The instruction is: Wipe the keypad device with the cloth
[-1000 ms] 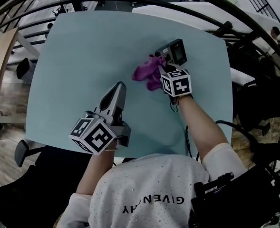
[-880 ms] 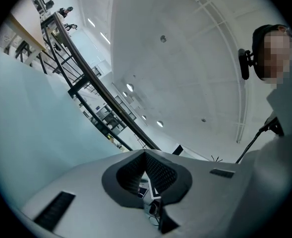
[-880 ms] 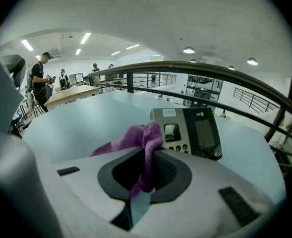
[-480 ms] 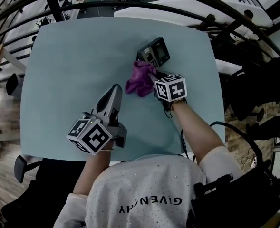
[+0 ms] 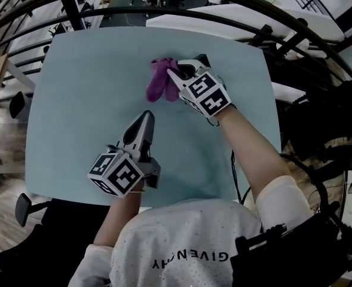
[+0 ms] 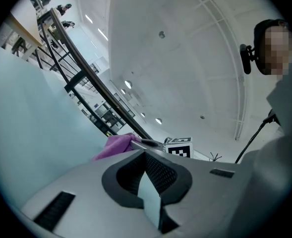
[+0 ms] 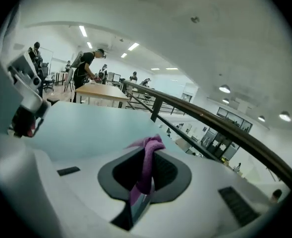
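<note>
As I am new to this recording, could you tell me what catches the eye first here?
The purple cloth stands out, pinched in the right gripper near the far edge of the pale blue table. The left gripper is shut and empty, nearer the person.

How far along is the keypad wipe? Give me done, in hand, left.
Done: the right gripper has the purple cloth clamped in its jaws. In hand: it holds the cloth by the keypad, which that gripper mostly hides. Left: I cannot tell how much is wiped. The left gripper is shut and empty, well short of the keypad.
</note>
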`<action>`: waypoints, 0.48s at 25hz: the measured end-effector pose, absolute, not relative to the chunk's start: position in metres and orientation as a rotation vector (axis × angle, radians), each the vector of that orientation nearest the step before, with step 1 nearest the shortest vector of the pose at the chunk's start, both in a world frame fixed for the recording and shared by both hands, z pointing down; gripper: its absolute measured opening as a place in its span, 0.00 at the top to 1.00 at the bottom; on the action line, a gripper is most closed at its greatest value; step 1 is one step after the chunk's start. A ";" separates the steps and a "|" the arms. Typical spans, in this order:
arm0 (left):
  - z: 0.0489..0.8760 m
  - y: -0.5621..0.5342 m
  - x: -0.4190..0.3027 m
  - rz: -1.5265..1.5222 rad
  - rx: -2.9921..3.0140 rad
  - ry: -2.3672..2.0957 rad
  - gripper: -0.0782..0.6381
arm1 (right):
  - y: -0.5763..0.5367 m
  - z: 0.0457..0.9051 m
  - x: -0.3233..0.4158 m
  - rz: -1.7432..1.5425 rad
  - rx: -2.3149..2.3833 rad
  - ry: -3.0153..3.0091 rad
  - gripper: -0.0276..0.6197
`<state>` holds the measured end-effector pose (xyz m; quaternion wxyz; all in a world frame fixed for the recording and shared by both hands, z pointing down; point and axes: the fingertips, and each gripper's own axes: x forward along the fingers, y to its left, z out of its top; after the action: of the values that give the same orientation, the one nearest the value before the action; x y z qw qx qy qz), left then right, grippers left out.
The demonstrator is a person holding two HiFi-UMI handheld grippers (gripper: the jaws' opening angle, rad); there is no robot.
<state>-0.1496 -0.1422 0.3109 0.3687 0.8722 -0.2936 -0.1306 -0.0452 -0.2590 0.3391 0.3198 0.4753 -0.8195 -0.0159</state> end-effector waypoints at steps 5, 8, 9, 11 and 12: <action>0.331 -0.143 -0.174 -0.276 2.167 -0.883 0.88 | -0.298 0.355 -0.013 -0.011 1.280 -2.097 0.91; 0.336 -0.146 -0.184 -0.257 2.139 -0.959 0.88 | -0.310 0.373 0.001 -0.029 1.236 -2.063 0.91; 0.337 -0.145 -0.182 -0.252 2.136 -0.973 0.88 | -0.310 0.378 0.009 -0.042 1.222 -2.050 0.91; 0.337 -0.142 -0.174 -0.246 2.133 -0.992 0.88 | -0.309 0.384 0.028 -0.037 1.213 -2.040 0.91; 0.337 -0.140 -0.169 -0.247 2.132 -0.995 0.88 | -0.309 0.386 0.037 -0.024 1.218 -2.042 0.91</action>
<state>-0.1693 -0.1398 0.3369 0.3781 0.8343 -0.3894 -0.0967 0.0369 -0.3088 0.3861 0.3728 0.4754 -0.7968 -0.0094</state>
